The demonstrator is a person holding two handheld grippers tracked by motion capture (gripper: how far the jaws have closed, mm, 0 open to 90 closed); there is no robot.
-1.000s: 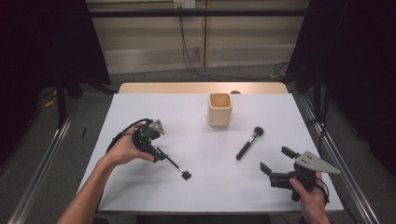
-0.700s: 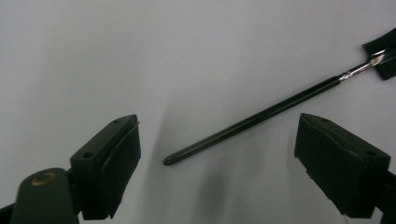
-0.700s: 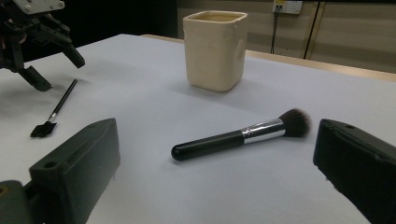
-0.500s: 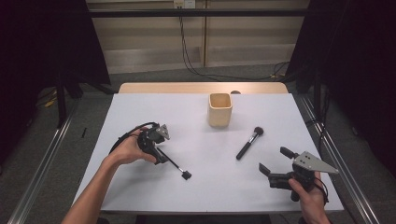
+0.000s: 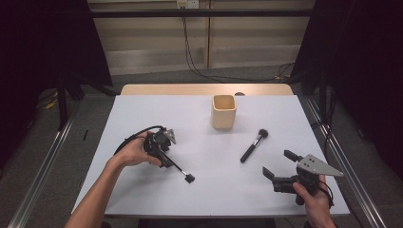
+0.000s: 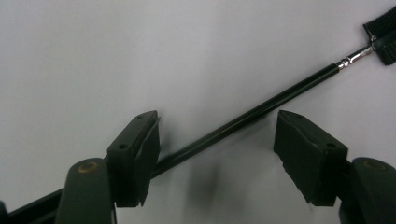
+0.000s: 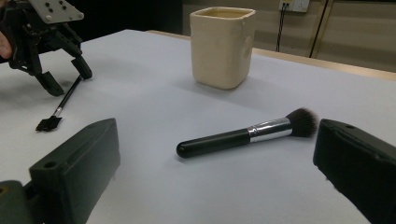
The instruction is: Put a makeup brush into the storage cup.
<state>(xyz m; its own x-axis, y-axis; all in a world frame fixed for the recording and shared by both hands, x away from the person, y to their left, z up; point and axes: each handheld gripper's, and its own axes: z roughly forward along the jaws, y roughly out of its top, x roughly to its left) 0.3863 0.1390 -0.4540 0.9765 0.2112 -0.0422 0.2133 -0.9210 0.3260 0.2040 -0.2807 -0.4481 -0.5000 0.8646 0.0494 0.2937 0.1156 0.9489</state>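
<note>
A thin black-handled brush [image 5: 178,169] lies on the white table [image 5: 142,114], its small flat head [image 6: 380,30] pointing away from my left gripper. My left gripper [image 5: 164,156] is open and tipped down over the handle's near end. In the left gripper view the handle [image 6: 261,107] runs slantwise between the two jaws of my left gripper [image 6: 217,119], close to the left one. A fluffy makeup brush [image 5: 253,146] lies right of centre. My right gripper [image 5: 276,163] stands open near the front right edge; in its own view my right gripper [image 7: 217,135] faces that brush [image 7: 243,135] with nothing between the jaws.
A cream square cup [image 5: 224,111] stands upright at the back centre, seen beyond the fluffy brush as the cup [image 7: 222,46] in the right gripper view. The left gripper [image 7: 67,79] and the thin brush [image 7: 63,105] appear far left there. A wooden strip [image 5: 204,89] borders the table's far edge.
My left gripper has shifted slightly to the right and settled over the thin brush's handle. The right gripper and both brushes have stayed put.
</note>
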